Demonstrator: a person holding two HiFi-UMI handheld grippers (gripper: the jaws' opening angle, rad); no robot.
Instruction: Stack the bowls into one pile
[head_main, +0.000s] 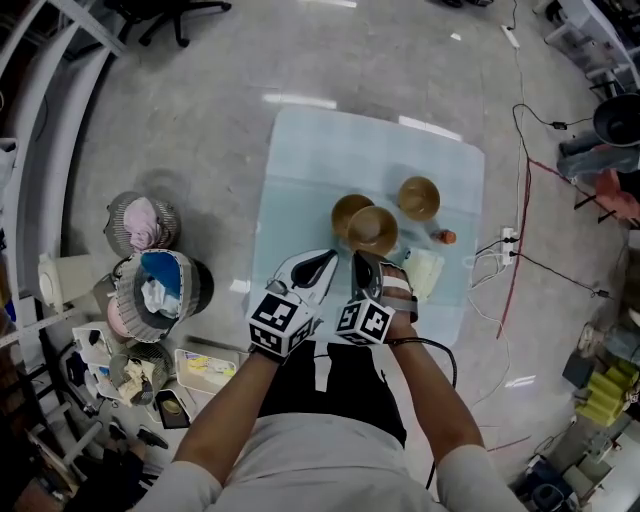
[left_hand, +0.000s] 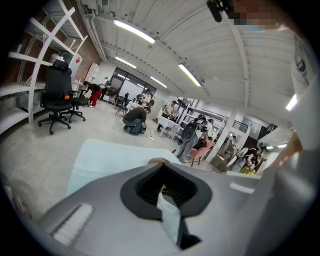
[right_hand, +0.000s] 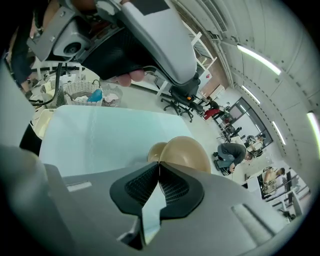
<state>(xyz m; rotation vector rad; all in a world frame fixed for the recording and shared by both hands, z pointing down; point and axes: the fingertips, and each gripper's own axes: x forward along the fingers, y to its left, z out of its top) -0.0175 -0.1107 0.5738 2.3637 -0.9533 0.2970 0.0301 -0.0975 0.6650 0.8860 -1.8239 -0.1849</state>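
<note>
Three tan bowls are on the pale blue table (head_main: 300, 160). One bowl (head_main: 419, 197) stands alone at the right. A second bowl (head_main: 346, 210) sits left of the middle. The third bowl (head_main: 374, 231) overlaps it, looks raised, and my right gripper (head_main: 361, 258) is shut on its near rim. In the right gripper view that bowl (right_hand: 187, 152) fills the space just past the right gripper (right_hand: 159, 164), with the second bowl (right_hand: 154, 151) behind it. My left gripper (head_main: 322, 260) hovers shut beside the right one, holding nothing. In its own view, the left gripper (left_hand: 160, 165) shows only a bowl's edge (left_hand: 158, 161) over its jaws.
A small red object (head_main: 446, 237) and a pale yellow-green pad (head_main: 424, 272) lie on the table's near right part. Wire baskets (head_main: 155, 290) and clutter stand on the floor to the left. Cables (head_main: 520, 240) run along the floor on the right.
</note>
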